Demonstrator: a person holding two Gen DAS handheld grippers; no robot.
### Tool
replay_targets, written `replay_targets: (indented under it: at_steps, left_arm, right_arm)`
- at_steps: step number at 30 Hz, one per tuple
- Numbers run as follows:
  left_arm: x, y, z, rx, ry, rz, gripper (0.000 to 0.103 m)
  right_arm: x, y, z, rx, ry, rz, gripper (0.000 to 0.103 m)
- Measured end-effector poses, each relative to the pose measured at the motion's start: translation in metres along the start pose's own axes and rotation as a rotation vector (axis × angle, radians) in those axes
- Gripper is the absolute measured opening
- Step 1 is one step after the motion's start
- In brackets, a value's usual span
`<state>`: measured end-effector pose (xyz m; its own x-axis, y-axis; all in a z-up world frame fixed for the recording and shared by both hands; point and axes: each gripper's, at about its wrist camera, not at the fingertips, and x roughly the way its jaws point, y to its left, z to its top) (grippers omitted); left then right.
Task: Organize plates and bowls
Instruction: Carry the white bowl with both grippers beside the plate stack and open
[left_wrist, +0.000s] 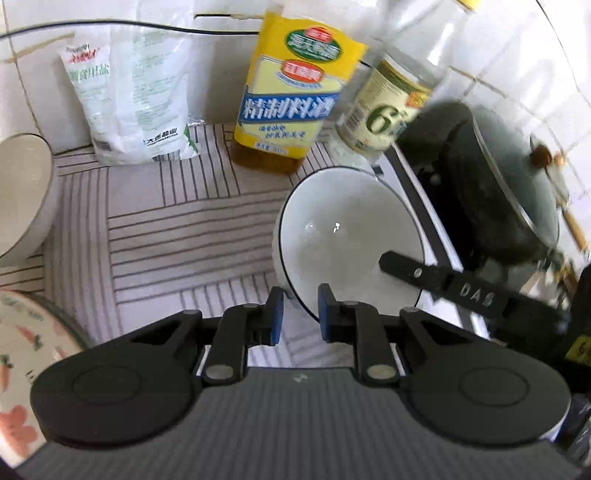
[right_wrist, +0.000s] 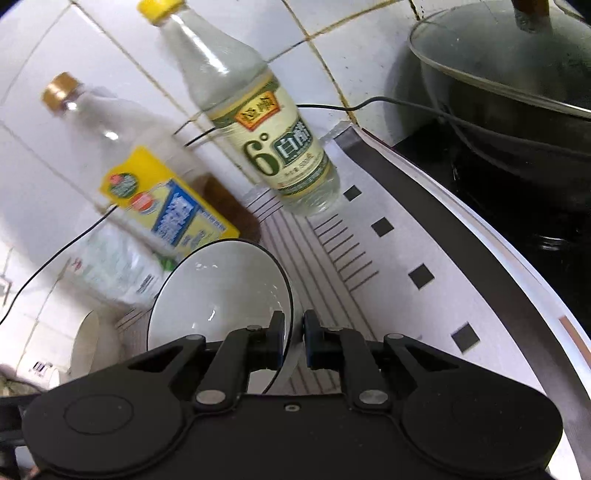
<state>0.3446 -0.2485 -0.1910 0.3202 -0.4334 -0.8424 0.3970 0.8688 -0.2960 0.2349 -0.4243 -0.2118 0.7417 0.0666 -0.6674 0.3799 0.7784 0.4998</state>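
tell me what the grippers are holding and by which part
Both hold the same white bowl with the dark rim by its rim: the left gripper clamps the near edge, the right gripper the right-hand edge, one pad inside and one outside.

On the worktop (left_wrist: 166, 229), the bowl (left_wrist: 343, 236) sits before two bottles (left_wrist: 291, 96) (left_wrist: 388, 99), with a bag (left_wrist: 129, 99) to their left against the wall, a second bowl (left_wrist: 22, 192) far left, and a lidded pot (left_wrist: 509, 177) on the right.
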Motion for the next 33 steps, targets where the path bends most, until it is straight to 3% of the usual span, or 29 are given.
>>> replay_targets:
  at_steps: [4,8,15,24,33]
  left_arm:
    - [-0.019,-0.007,-0.017,0.051,-0.004,0.016,0.017]
    - [-0.038,-0.012,-0.036,0.042,-0.007,0.046,0.017]
    - [-0.047,-0.008,-0.066,0.009,0.025,0.028,0.017]
    - [-0.034,0.005,-0.083,-0.028,0.146,0.085,0.017]
    - [-0.025,0.015,-0.088,-0.116,0.179,0.072,0.018]
  right_arm:
    - [-0.022,0.004,-0.009,-0.048,0.005,0.029,0.014]
    - [-0.042,0.008,-0.022,-0.066,0.013,0.054,0.015]
    - [-0.059,0.005,-0.041,-0.092,0.027,0.061,0.015]
    - [-0.044,0.014,-0.07,-0.168,0.105,0.02,0.015]
    - [-0.032,0.019,-0.075,-0.205,0.111,-0.002,0.015]
